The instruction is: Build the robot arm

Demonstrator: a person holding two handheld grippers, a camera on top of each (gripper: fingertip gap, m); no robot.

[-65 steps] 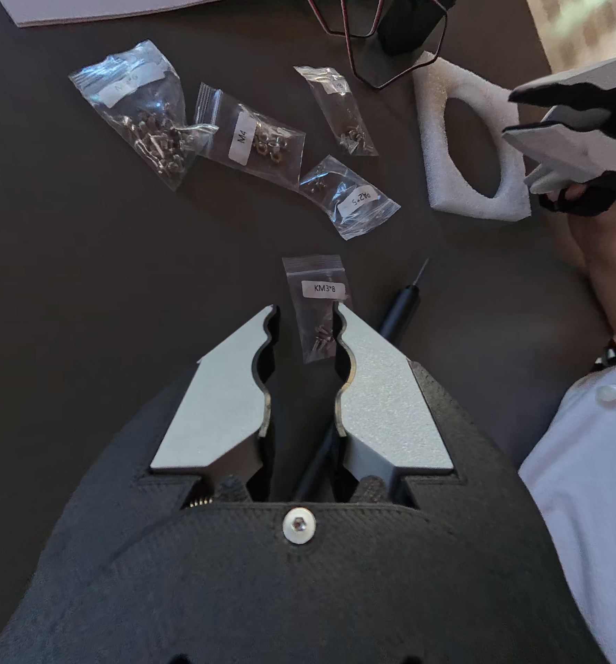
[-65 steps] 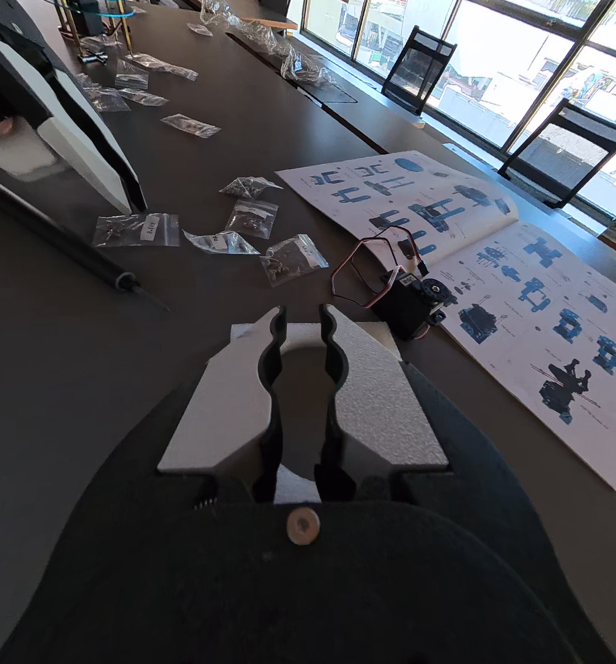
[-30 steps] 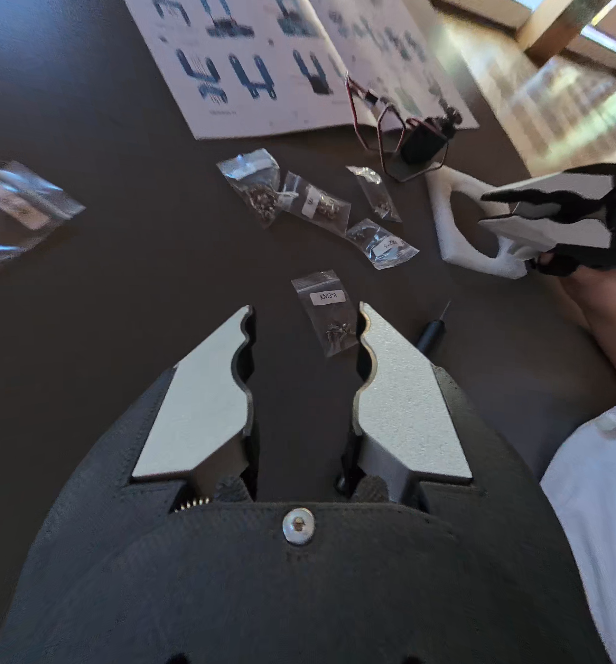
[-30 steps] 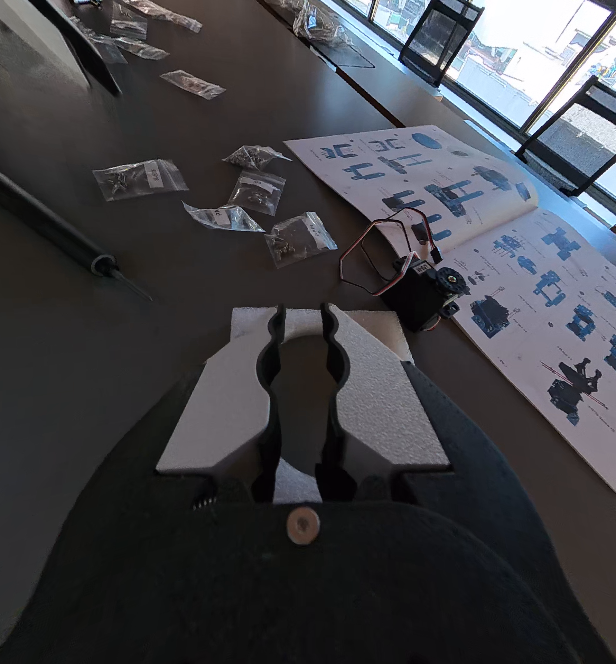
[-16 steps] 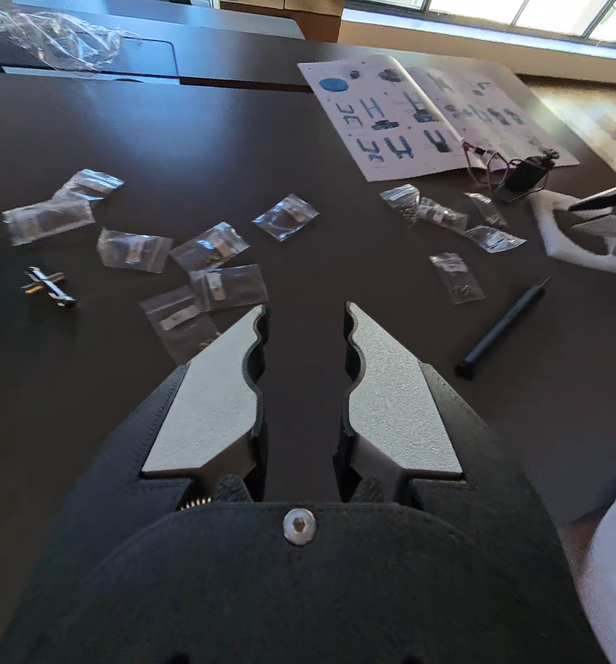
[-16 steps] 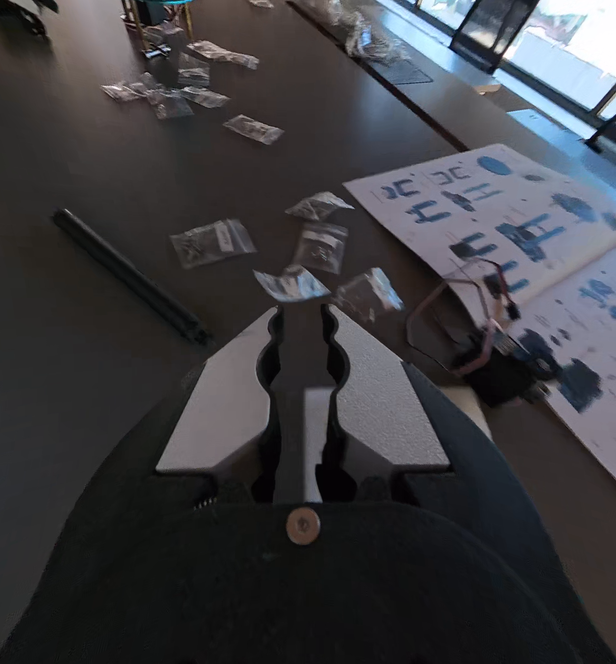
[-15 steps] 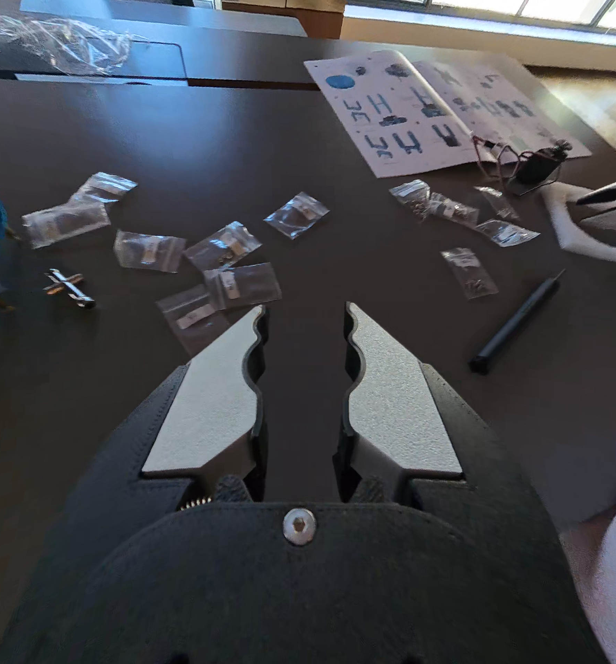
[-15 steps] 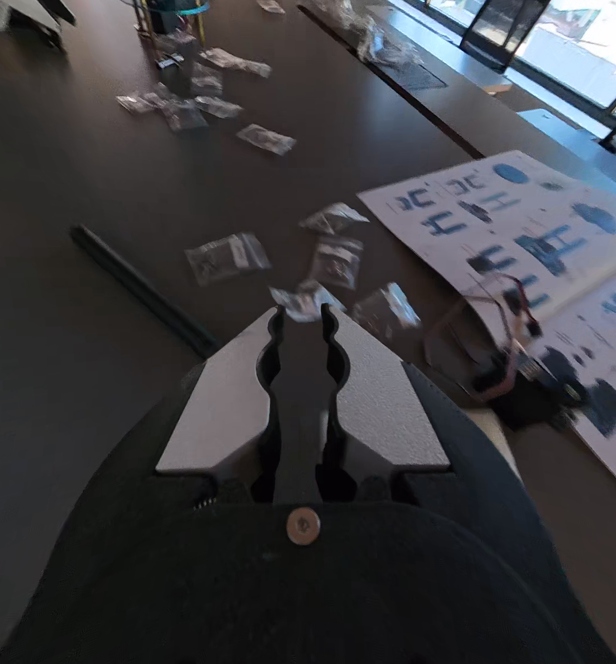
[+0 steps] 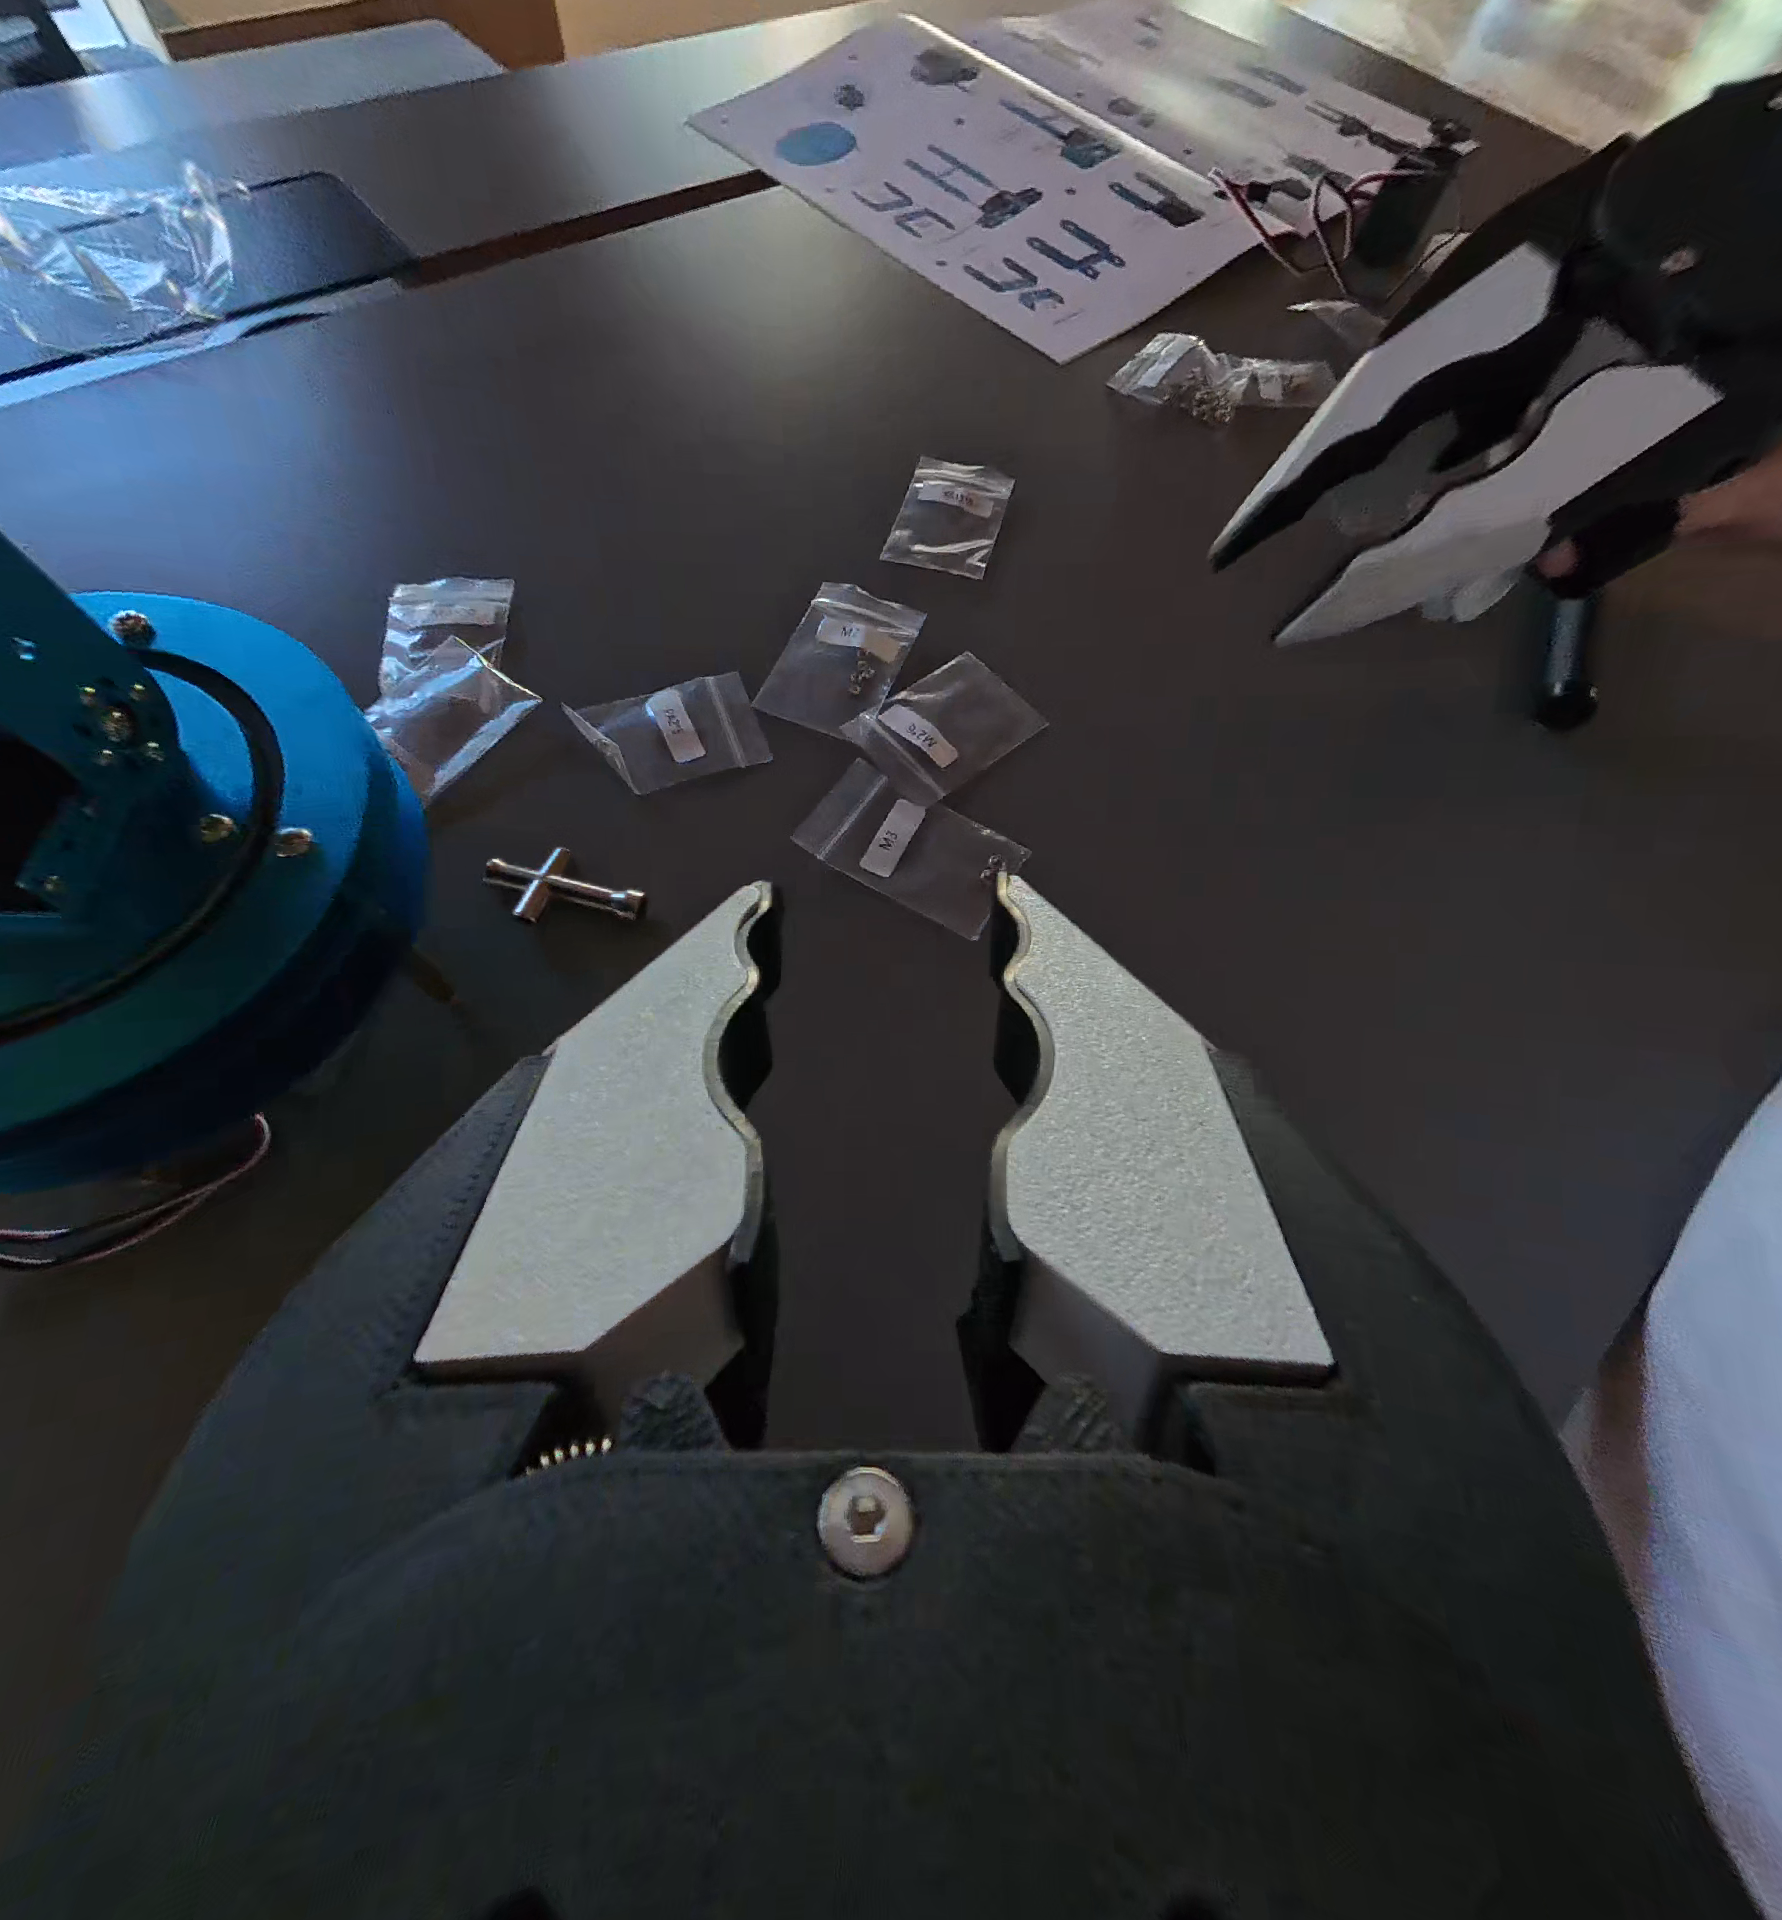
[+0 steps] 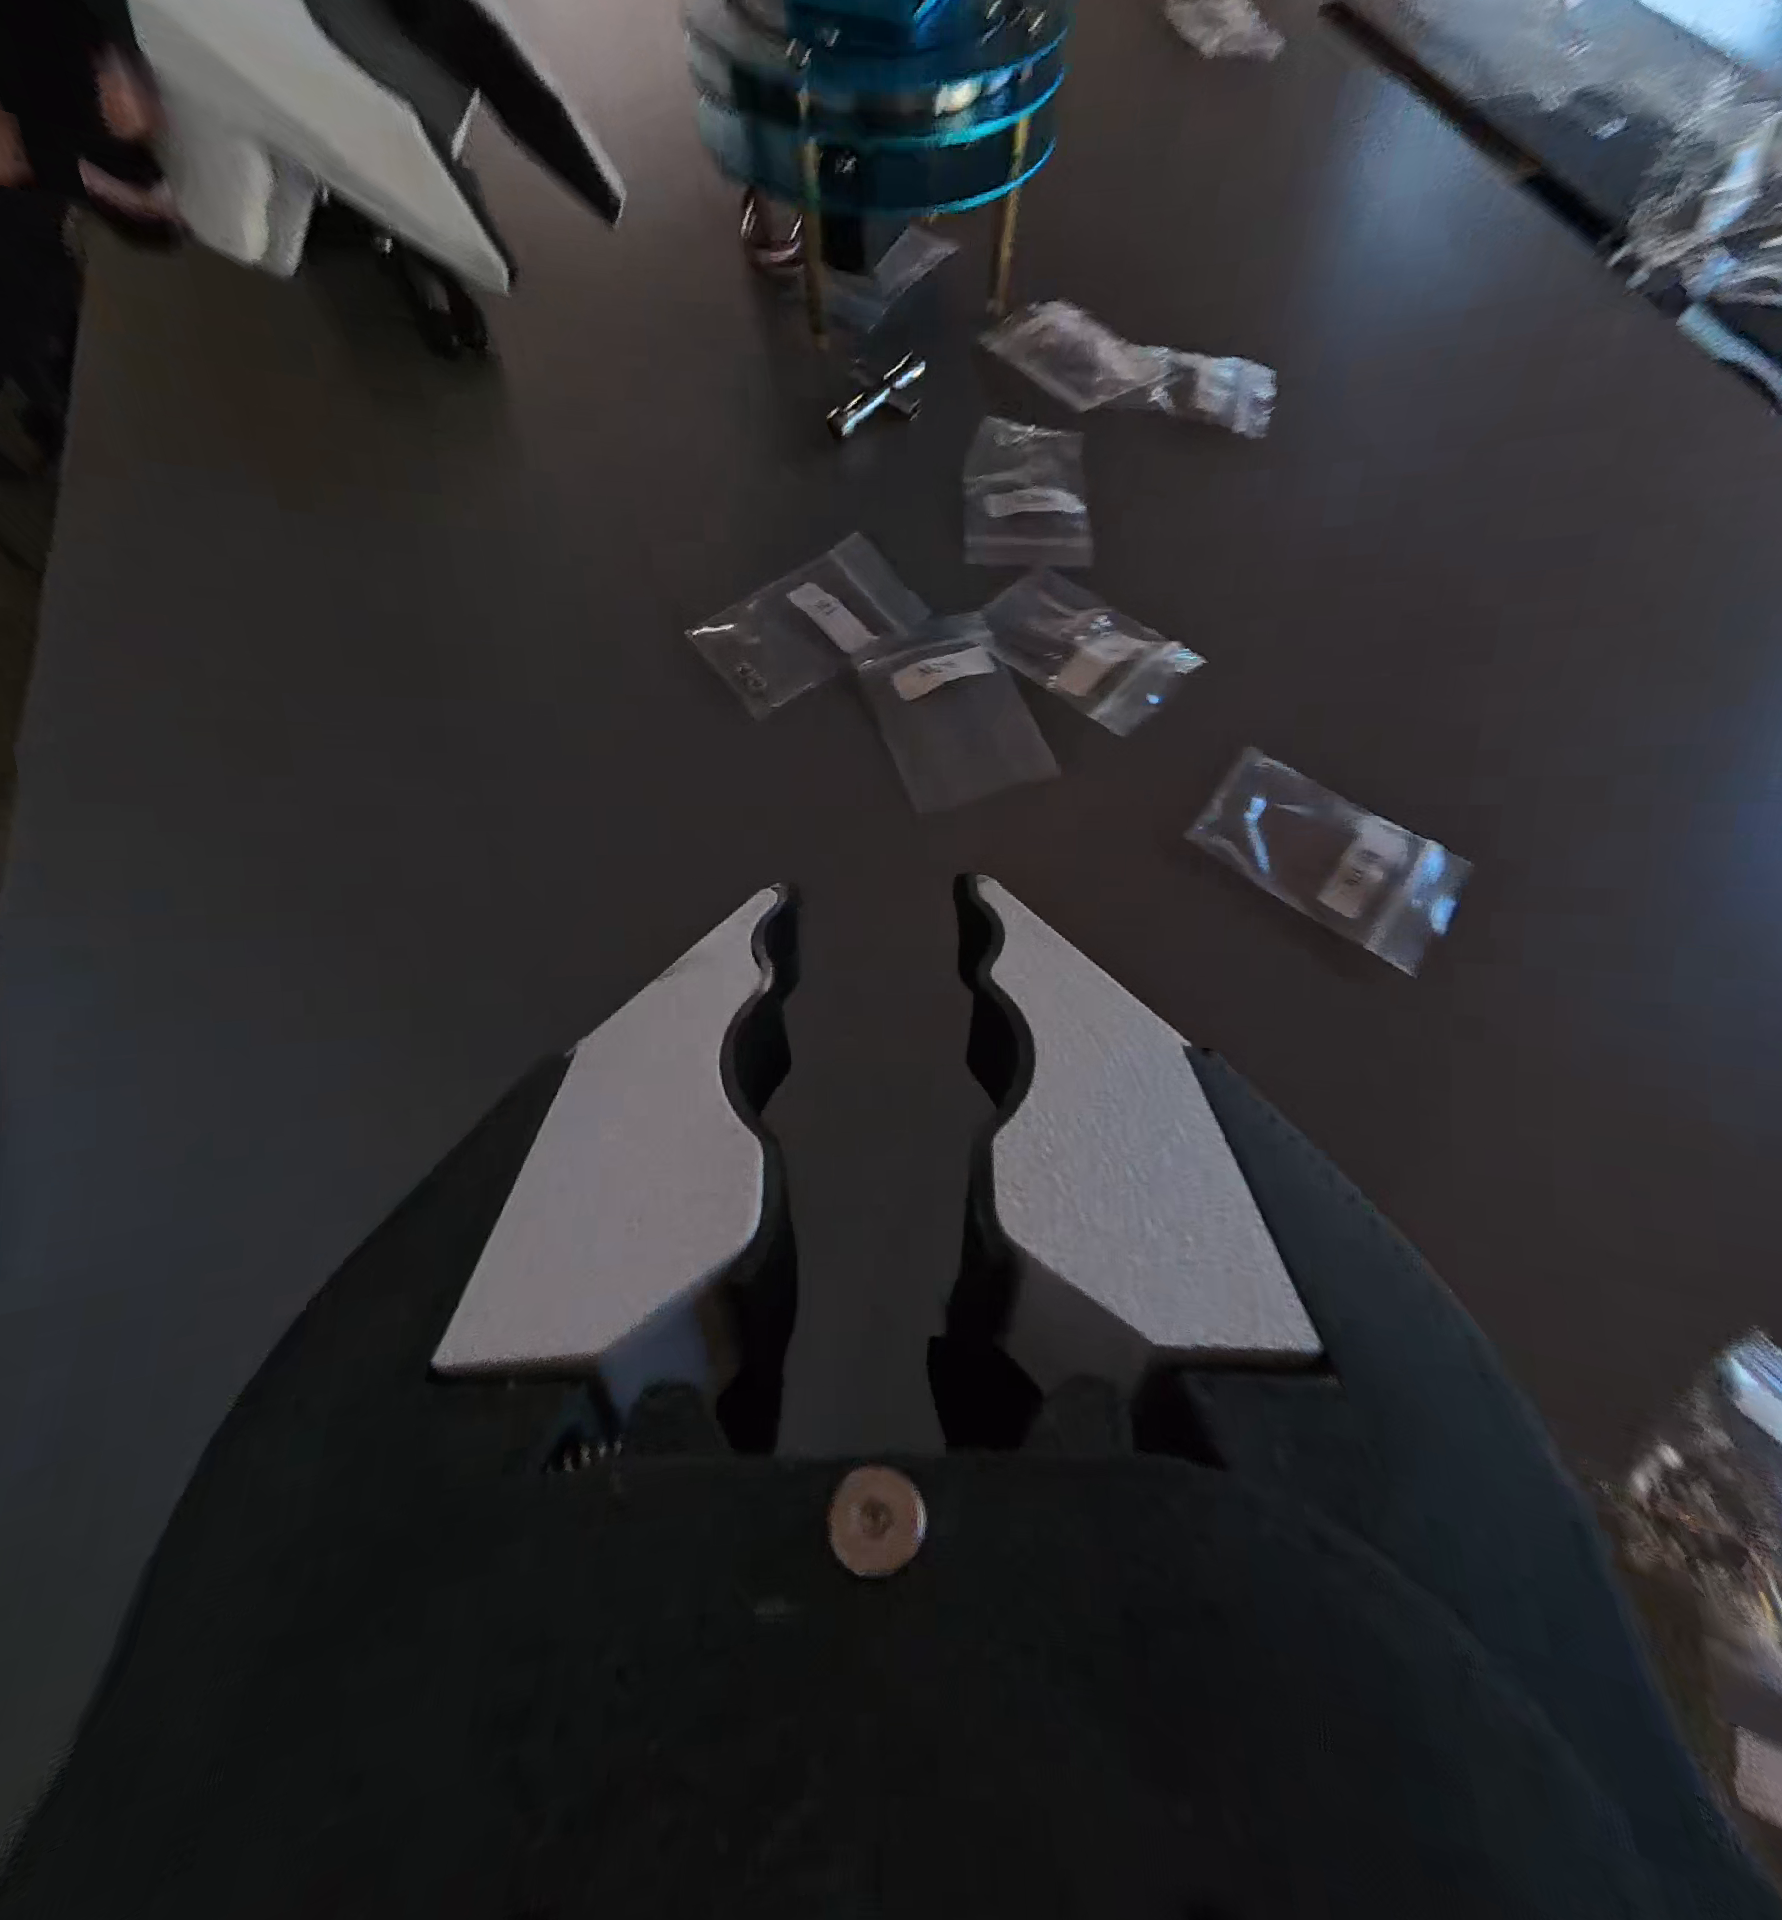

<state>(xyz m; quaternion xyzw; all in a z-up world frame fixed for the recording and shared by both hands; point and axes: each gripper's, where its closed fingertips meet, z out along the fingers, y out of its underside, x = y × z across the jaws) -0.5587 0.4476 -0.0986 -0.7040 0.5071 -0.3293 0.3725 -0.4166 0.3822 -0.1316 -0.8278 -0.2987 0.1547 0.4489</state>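
My left gripper [image 9: 882,894] is open and empty, low over the dark table [image 9: 1282,935]. Its right fingertip is at the corner of a clear labelled bag [image 9: 908,847], one of several small screw bags. A metal cross wrench [image 9: 565,888] lies just left of the fingertips, beside a blue round robot base [image 9: 139,831]. My right gripper [image 10: 876,894] is open and empty, above bare table a little short of the same bag cluster [image 10: 954,707]. It also shows in the left wrist view [image 9: 1251,601], in the air at the upper right. The left gripper shows in the right wrist view [image 10: 554,244].
A black screwdriver [image 9: 1562,665] lies under the right gripper. An open instruction booklet [image 9: 1022,177] and a black servo with wires [image 9: 1386,218] lie at the back right. Crumpled plastic [image 9: 87,249] is at the back left. A white sleeve [image 9: 1749,1351] is at the right edge. More bags [image 10: 1328,857] lie right. Some 15 centimetres of space lies between my two pairs of fingers.
Both grippers have swung left, away from the foam piece, servo and screwdriver, toward the blue base and the bag cluster. Both stay open and empty.
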